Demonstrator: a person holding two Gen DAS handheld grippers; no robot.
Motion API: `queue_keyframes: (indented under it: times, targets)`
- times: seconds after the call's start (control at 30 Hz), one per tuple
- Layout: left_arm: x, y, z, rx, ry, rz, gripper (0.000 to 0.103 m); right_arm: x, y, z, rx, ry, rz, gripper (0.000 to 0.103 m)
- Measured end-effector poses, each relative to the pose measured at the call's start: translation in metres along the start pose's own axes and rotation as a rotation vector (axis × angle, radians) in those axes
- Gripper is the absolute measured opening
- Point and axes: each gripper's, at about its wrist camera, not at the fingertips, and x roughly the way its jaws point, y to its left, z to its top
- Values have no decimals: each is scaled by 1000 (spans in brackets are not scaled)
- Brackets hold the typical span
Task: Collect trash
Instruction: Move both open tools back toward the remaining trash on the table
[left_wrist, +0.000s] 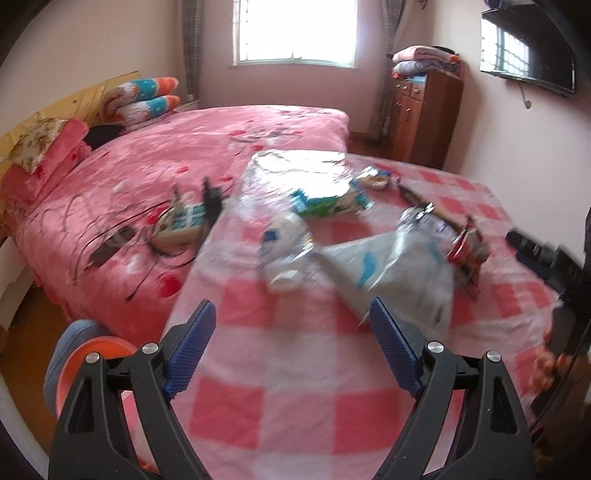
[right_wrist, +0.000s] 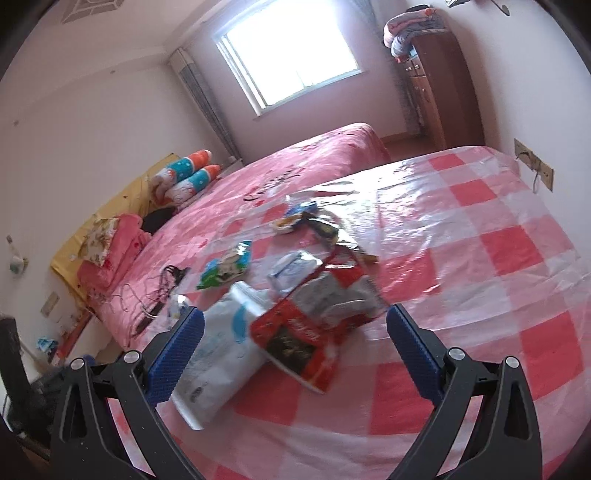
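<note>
Both the left gripper and right gripper gape wide, empty, above crumpled wrappers: a white plastic bag and a red foil packet on the pink-checked plastic-covered surface.

Left gripper spread wide, nothing between fingers. Right gripper likewise agape, fingers gripping nothing.

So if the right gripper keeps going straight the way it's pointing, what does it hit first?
Most likely the red snack wrapper, which lies on the checkered cloth between the open fingers of the right gripper. The white plastic bag sits just left of it. Depth is hard to judge through the fisheye.
</note>
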Motion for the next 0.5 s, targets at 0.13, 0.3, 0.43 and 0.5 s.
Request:
queue_keyframes:
  times: [0.13, 0.3, 0.43, 0.5]
  targets:
    - [21, -27, 37, 30, 8, -65, 86, 0, -11, 4, 19, 6, 12, 98]
    - [67, -62, 91, 57, 35, -124, 86, 0, -22, 8, 47, 17, 30, 98]
    - [126, -88, 136, 61, 97, -172, 86, 4, -31, 11, 68, 39, 40, 98]
    - [154, -100, 151, 59, 130, -175, 86, 6, -35, 11, 79, 48, 51, 98]
